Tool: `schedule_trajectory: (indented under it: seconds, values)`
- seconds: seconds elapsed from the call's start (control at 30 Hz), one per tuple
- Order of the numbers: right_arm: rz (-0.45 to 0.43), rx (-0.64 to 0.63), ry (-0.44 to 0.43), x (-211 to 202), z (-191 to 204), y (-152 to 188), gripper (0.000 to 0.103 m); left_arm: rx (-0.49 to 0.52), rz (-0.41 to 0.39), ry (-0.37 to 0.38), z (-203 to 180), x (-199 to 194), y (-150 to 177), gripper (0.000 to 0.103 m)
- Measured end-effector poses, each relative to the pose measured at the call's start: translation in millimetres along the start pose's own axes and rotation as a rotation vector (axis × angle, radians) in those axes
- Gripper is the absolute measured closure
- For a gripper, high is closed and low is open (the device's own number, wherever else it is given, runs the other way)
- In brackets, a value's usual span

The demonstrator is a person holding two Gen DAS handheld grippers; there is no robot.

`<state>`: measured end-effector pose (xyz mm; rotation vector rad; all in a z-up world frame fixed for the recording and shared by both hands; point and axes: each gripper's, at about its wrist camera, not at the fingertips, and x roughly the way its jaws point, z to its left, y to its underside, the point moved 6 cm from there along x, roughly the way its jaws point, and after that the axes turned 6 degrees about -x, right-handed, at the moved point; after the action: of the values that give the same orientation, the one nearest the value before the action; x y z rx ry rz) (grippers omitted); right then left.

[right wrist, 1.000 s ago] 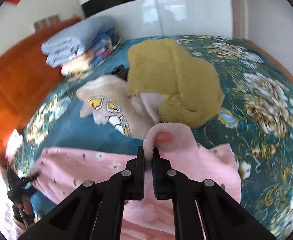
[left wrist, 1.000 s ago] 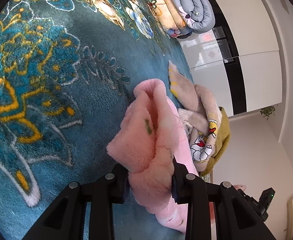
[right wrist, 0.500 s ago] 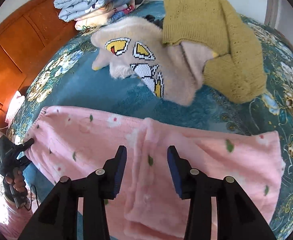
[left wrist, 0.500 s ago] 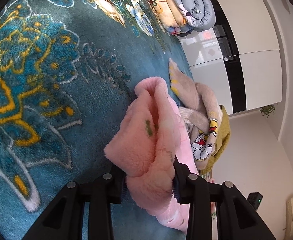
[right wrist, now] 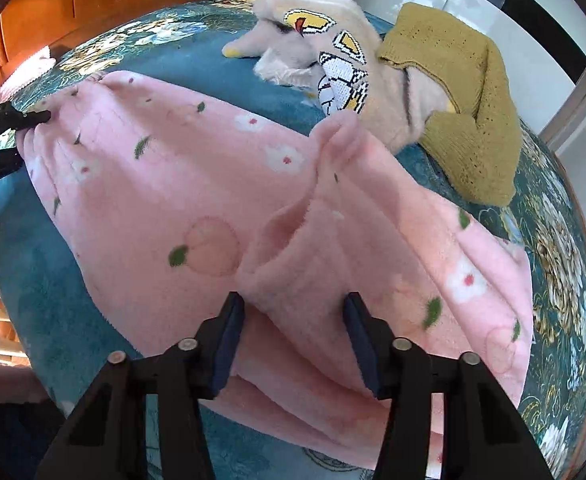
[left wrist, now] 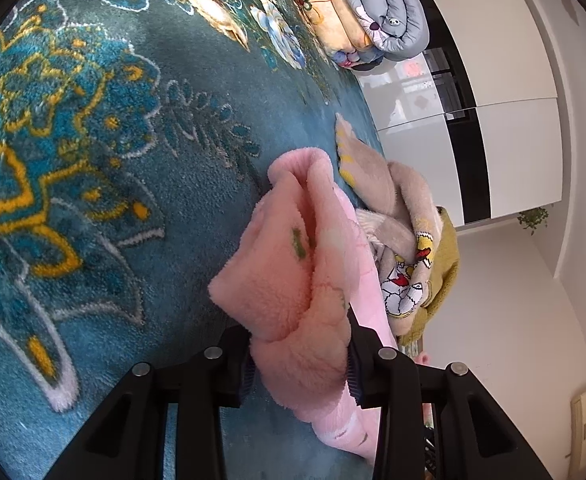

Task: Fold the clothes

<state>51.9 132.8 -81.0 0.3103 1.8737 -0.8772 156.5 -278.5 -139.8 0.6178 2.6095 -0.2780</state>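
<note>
A pink fleece garment (right wrist: pixel 197 184) with small flowers and green leaves lies spread on the blue floral bedspread (right wrist: pixel 53 288). My right gripper (right wrist: pixel 293 344) is open just above a raised fold in its middle, touching nothing. My left gripper (left wrist: pixel 299 360) is shut on a bunched end of the pink garment (left wrist: pixel 293 264), held just above the bedspread (left wrist: pixel 93 160). In the right wrist view the left gripper (right wrist: pixel 33 118) shows at the far left, pinching the garment's end.
A beige cartoon sweater (right wrist: pixel 333 52) and a mustard knit sweater (right wrist: pixel 473 100) lie in a heap beyond the pink garment. Folded quilts (left wrist: pixel 365 12) are stacked at the bed's head by an orange wooden headboard (right wrist: pixel 93 0). White wardrobes (left wrist: pixel 505 100) stand beyond the bed.
My right gripper has let go of the pink fold and opened wide, then moved nearer over the garment. The left gripper keeps its hold and has barely moved.
</note>
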Motion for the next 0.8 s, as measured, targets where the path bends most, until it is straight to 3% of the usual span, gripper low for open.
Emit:
schedule_trajectory:
  seconds: [0.07,0.2,0.33,0.43,0.5,0.57,0.8]
  values:
    - [-0.025,0.026,0.031,-10.5,-7.1,-2.2,0.095,-0.003,-0.001,0.005,0.4,-1.2,0.6,0.063]
    - [-0.096,-0.035,0.051,-52.7,-5.1,-3.3,0.095,-0.004,-0.003,0.006,0.8,-2.3,0.3,0.063]
    - [-0.056,-0.066,0.032,-47.5,7.3,14.2,0.094,-0.005,0.001,0.002,0.3,0.5,2.1,0.062]
    - [-0.030,-0.011,-0.039,-28.9,11.0,28.7,0.076,-0.010,0.000,0.003,0.4,-1.3,2.1,0.060]
    - [-0.037,0.014,-0.083,-26.0,14.3,33.6,0.051,-0.017,-0.010,0.003,1.3,-4.2,0.2,0.057]
    - [-0.050,0.009,-0.095,-27.9,17.8,33.5,0.047,-0.021,-0.020,-0.001,1.3,-4.8,-2.0,0.056]
    - [-0.026,0.031,0.004,-9.8,18.6,29.0,0.049,-0.018,-0.022,-0.008,-0.8,-0.4,-3.4,0.055]
